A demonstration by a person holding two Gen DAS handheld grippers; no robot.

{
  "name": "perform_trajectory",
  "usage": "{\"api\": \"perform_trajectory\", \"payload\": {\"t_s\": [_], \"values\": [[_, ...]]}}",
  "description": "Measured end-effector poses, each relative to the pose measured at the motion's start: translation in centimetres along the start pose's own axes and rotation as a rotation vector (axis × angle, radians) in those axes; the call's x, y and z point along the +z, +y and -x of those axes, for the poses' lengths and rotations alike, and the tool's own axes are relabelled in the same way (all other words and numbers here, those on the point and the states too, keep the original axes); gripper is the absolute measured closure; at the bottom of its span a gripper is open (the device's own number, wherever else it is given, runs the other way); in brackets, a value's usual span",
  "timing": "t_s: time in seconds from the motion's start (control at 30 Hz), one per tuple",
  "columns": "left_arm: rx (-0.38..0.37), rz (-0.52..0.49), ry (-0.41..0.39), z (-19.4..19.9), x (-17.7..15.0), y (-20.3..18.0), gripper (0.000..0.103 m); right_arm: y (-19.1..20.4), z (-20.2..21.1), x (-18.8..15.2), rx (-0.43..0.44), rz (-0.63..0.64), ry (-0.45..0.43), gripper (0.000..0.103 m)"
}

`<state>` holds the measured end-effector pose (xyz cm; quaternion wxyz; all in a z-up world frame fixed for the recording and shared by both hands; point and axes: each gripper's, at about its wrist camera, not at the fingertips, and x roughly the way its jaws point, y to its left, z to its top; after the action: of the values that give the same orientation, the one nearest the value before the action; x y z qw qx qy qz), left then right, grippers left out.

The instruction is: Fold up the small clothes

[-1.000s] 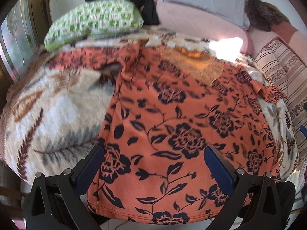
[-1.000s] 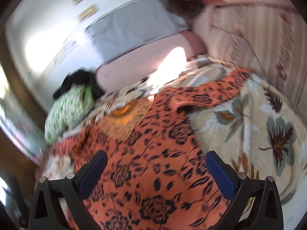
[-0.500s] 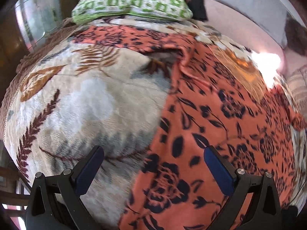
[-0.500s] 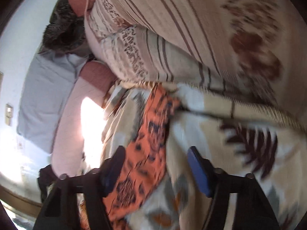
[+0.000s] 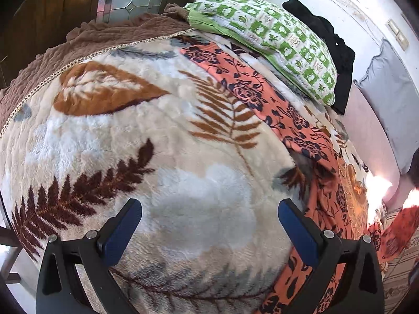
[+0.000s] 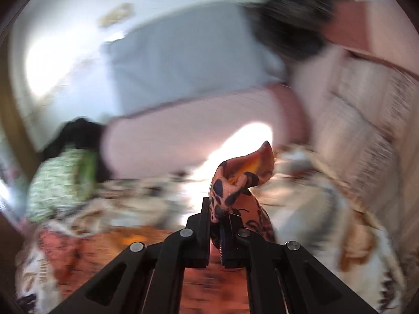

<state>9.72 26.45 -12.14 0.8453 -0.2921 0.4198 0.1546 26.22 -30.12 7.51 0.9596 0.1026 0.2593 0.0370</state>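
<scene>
Cloth [image 5: 264, 102] of thin orange knit with dark flowers lies spread over the bed's fleecy leaf-print blanket [image 5: 162, 162]; in the left wrist view one long sleeve runs from about 12 o'clock down toward 3 o'clock, with the body of the garment falling away at 4 to 5 o'clock. The left gripper [image 5: 207, 225] is spread wide, its blue pads over bare blanket at 6 o'clock, holding nothing. The right gripper [image 6: 221, 222] is pressed together on a bunched tip of the same garment [image 6: 241, 180], which stands up in a soft crumpled peak at the centre of a motion-blurred view.

Judging by how it drapes and crumples, the fabric is light, limp and not fragile; it will sag and trail from any single pinch. The plush blanket probably drags at it. The best hold for the free gripper looks to be the far sleeve's cuff or a hem corner, pinching both layers.

A green checked pillow [image 5: 272, 36] lies at 1 o'clock.
</scene>
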Motion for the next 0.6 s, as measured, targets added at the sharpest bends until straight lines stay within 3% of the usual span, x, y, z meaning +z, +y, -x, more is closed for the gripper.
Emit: {"api": "perform_trajectory", "payload": {"t_s": [0.1,0.17,0.27,0.33,0.37,0.4,0.47,0.6], "values": [[-0.021,0.007,0.034,-0.4,-0.1,0.7,0.000,8.6,-0.8,-1.5,0.164,0.000,0.005,0.098],[-0.044,0.034,0.051,-0.8,0.0,1.3,0.000,13.1,-2.3,-3.8,0.226,-0.021,0.044,0.098],[-0.073,0.046,0.053,-0.8,0.1,1.5,0.000,17.6,-6.6,-9.1,0.271,-0.059,0.199,0.096],[-0.084,0.041,0.054,-0.8,0.0,1.5,0.000,19.3,-10.2,-13.4,0.271,-0.016,0.351,0.079],[-0.083,0.033,0.055,-0.7,-0.1,1.5,0.000,19.8,-11.6,-15.3,0.244,0.010,0.410,0.036],[-0.083,0.023,0.056,-0.7,-0.2,1.4,0.000,19.8,-12.5,-17.0,0.227,0.010,0.453,0.001],[-0.090,0.017,0.053,-0.6,-0.2,1.4,0.000,18.4,-12.9,-18.7,0.245,-0.055,0.474,0.000],[-0.125,0.050,0.034,-0.5,-0.3,1.5,0.000,15.1,-9.5,-17.9,0.259,-0.142,0.383,0.000]]}}
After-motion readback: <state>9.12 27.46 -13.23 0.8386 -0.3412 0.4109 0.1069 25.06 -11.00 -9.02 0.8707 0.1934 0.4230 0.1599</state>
